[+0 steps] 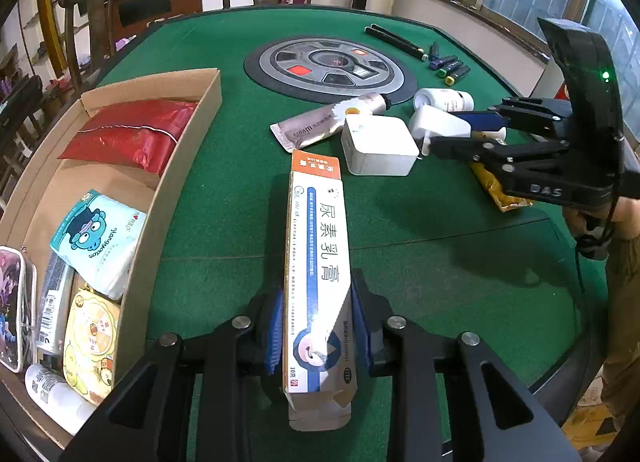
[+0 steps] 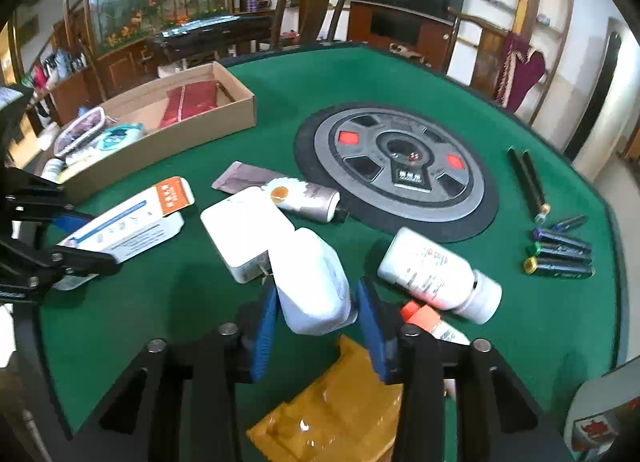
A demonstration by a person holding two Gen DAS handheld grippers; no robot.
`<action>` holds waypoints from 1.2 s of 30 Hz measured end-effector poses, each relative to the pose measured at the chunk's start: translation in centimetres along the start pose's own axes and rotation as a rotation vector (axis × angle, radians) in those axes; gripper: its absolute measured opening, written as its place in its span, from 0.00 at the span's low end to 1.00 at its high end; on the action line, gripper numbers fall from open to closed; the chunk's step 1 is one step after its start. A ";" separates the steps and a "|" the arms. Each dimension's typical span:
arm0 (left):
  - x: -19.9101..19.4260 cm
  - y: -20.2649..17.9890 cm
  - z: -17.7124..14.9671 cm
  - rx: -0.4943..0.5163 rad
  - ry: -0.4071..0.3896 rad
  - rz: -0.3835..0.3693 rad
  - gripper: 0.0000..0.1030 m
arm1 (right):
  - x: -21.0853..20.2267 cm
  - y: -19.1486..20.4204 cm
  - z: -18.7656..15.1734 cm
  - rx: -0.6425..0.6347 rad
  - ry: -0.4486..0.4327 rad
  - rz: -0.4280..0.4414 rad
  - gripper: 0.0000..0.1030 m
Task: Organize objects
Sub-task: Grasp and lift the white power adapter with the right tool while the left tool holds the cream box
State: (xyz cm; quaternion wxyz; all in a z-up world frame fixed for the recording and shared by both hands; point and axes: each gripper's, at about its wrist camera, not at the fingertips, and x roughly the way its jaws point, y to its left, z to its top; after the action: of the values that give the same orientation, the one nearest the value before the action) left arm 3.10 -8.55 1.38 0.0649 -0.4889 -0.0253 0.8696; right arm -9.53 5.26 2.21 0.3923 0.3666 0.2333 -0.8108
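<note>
My left gripper (image 1: 316, 326) is shut on a long white ointment box (image 1: 316, 254) with an orange end, held just above the green felt table (image 1: 420, 246). The right wrist view shows that box (image 2: 132, 222) at the left between the left gripper's fingers (image 2: 104, 258). My right gripper (image 2: 316, 322) has its blue pads against both sides of a small white plug adapter (image 2: 312, 282), which leans on a white square charger (image 2: 244, 230). From the left wrist view, the right gripper (image 1: 444, 130) clamps the adapter (image 1: 436, 122) beside the charger (image 1: 378, 146).
A cardboard box (image 1: 172, 198) at the left holds a red pouch (image 1: 132, 134) and several packets. A silver tube (image 2: 304, 198), white bottle (image 2: 436, 274), orange-capped tube (image 2: 424, 318), yellow packet (image 2: 332, 410), markers (image 2: 560, 254) and black sticks (image 2: 528, 182) lie around the round centre panel (image 2: 400, 170).
</note>
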 end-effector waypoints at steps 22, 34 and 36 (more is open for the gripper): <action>-0.7 0.6 0.0 -0.093 -0.059 -0.075 0.27 | -3.0 -1.5 0.3 0.306 -0.144 0.109 0.25; -1.5 0.8 0.3 -0.107 -0.088 -0.056 0.27 | -2.8 1.3 0.4 0.272 -0.152 0.148 0.26; -1.6 0.8 0.2 -0.106 -0.090 -0.056 0.27 | -2.9 1.5 0.3 0.271 -0.152 0.150 0.26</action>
State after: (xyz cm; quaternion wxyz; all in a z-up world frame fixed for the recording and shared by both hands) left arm 3.65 -9.55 2.77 0.0619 -0.4513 -0.0880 0.8859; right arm -7.24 5.53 4.50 0.4153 0.3703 0.0632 -0.8285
